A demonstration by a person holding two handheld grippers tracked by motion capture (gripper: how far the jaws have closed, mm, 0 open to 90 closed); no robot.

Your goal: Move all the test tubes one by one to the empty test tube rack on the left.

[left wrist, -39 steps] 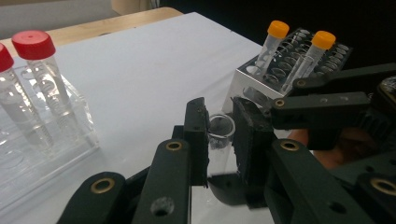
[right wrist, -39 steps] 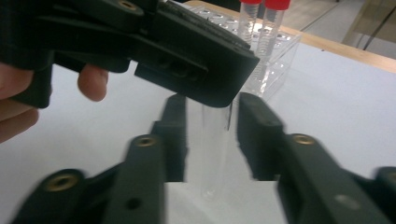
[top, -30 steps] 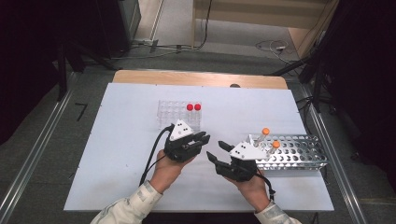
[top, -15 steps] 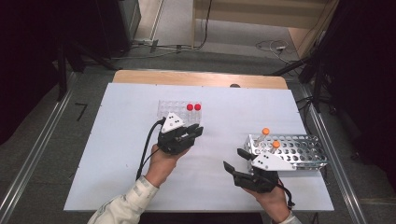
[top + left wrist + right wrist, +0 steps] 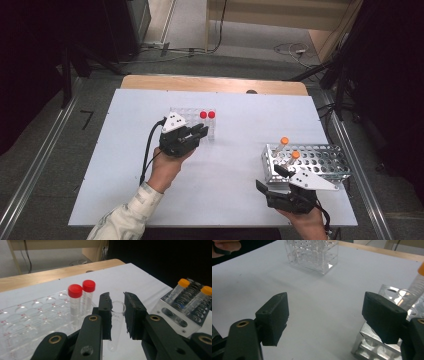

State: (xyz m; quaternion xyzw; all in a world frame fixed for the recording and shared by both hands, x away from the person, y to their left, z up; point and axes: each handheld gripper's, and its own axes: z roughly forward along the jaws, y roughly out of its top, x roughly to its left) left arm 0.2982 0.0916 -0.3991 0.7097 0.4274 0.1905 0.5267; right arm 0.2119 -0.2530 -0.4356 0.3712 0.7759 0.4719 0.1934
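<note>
The left tongs (image 5: 117, 315) are clamped on an uncapped tube (image 5: 116, 322) beside the clear rack (image 5: 30, 322), ready for insertion; the right tongs (image 5: 332, 322), their jaws just opened, stand apart and empty near the metal rack (image 5: 320, 160).

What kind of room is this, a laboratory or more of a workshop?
Probably a lab-style test bench. A white table carries a clear tube rack with red-capped tubes and a metal rack with orange-capped tubes. Loose cables lie on the floor behind.

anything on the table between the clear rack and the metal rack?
Nothing: in the high view, bare white table separates the clear rack from the metal rack. The left gripper, gripping an uncapped tube, sits by the clear rack.
</note>
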